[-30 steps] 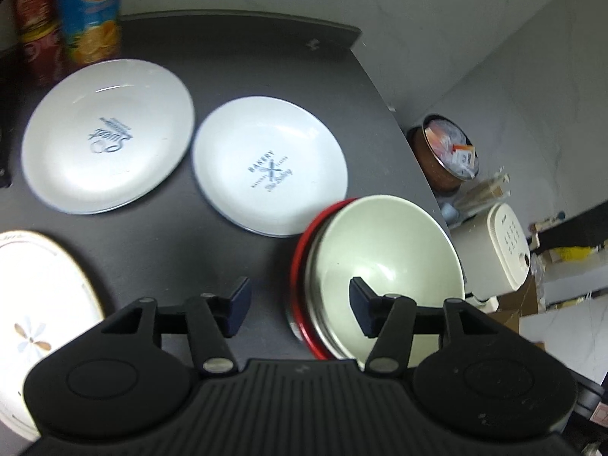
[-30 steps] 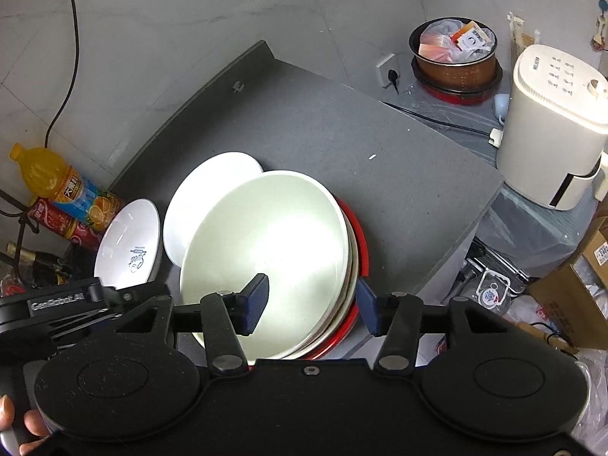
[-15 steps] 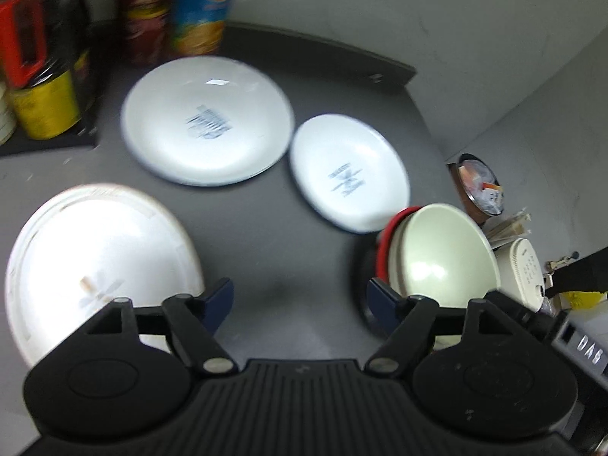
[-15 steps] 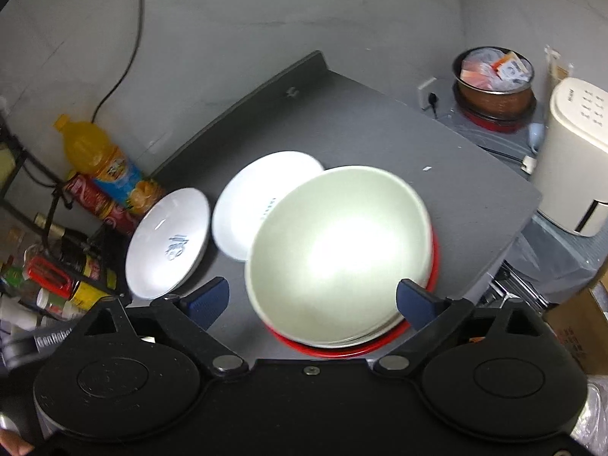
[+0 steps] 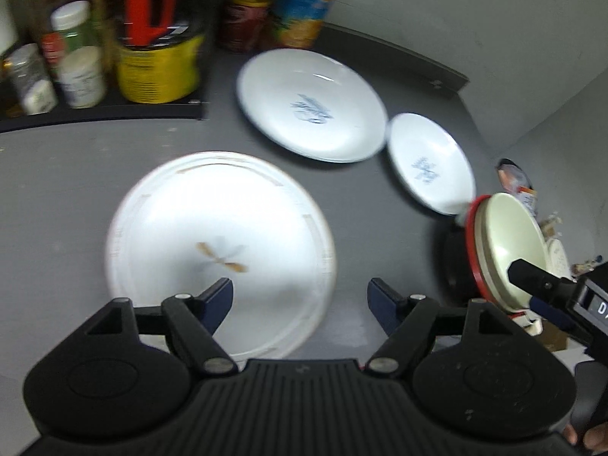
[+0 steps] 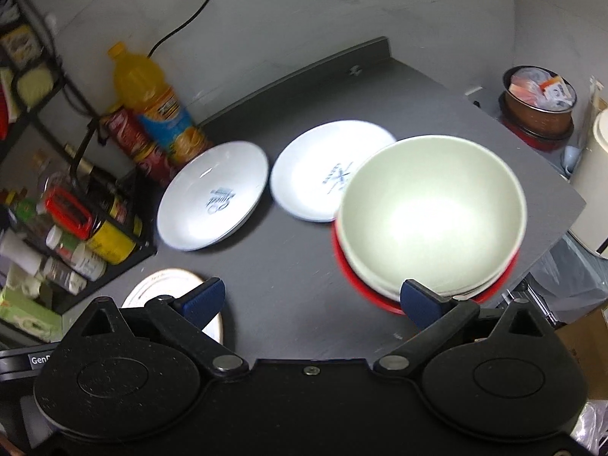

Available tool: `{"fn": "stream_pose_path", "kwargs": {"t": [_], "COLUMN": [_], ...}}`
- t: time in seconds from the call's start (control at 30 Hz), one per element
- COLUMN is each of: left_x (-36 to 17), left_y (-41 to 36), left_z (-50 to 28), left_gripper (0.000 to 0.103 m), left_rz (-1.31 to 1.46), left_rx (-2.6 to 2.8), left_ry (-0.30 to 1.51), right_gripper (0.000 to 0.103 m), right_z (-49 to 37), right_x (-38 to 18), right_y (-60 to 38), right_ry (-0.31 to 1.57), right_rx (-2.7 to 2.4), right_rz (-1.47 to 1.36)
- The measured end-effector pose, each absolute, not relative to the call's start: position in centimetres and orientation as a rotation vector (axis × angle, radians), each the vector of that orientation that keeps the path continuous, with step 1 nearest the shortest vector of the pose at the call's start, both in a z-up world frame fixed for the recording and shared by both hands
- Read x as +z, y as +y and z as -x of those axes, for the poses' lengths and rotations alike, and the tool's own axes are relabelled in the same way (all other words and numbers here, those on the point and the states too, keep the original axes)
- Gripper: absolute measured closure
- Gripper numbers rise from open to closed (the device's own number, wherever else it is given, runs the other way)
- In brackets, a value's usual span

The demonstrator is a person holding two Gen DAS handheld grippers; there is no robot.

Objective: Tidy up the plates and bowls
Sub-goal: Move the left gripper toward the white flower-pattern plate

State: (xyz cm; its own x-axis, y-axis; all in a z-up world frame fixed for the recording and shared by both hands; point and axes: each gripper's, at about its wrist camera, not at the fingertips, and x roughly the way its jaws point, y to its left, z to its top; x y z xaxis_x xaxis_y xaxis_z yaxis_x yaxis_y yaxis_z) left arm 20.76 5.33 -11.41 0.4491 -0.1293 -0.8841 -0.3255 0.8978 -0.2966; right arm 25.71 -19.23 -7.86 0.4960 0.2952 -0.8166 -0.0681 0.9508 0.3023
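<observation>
My left gripper (image 5: 300,300) is open and empty, above the near edge of a white plate with a gold flower (image 5: 220,243). Behind it lie a large white plate with blue print (image 5: 309,108) and a smaller one (image 5: 429,163). A stack of pale green bowls on a red bowl (image 5: 501,250) stands at the right. My right gripper (image 6: 311,300) is open and empty, just left of that bowl stack (image 6: 429,212). The right wrist view also shows the large printed plate (image 6: 214,205), the smaller one (image 6: 323,174) and the flower plate (image 6: 167,285).
A black rack of spice jars and cans (image 5: 95,49) stands at the back left. An orange juice bottle (image 6: 159,106) and red cans (image 6: 133,140) stand by the wall. The counter's right edge (image 6: 562,220) drops to a cooker pot (image 6: 539,102) and white appliance (image 6: 592,182).
Both grippers have opened wide and pulled back left from the bowl stack. The left one now hangs over the flower plate.
</observation>
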Motion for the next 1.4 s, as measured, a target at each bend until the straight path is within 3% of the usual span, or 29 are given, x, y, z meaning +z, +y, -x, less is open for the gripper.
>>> {"fn": "stream_pose_path", "kwargs": {"t": [0.87, 1.4], "left_x": [-11.6, -11.3], "left_y": [15.9, 15.4], "left_z": [-14.1, -15.1], "left_gripper": [0.027, 0.027], "left_rz": [0.57, 0.606], "left_rx": [0.37, 0.411], "left_ry": [1.116, 1.119], "right_gripper": [0.003, 0.003], "right_z": [-23.9, -25.8], "right_x": [-7.3, -7.2], "right_y": [-5.4, -2.1], "right_ry": [1.077, 1.078], "right_rx": [0.461, 0.621], "right_rz": [0.085, 0.218]}}
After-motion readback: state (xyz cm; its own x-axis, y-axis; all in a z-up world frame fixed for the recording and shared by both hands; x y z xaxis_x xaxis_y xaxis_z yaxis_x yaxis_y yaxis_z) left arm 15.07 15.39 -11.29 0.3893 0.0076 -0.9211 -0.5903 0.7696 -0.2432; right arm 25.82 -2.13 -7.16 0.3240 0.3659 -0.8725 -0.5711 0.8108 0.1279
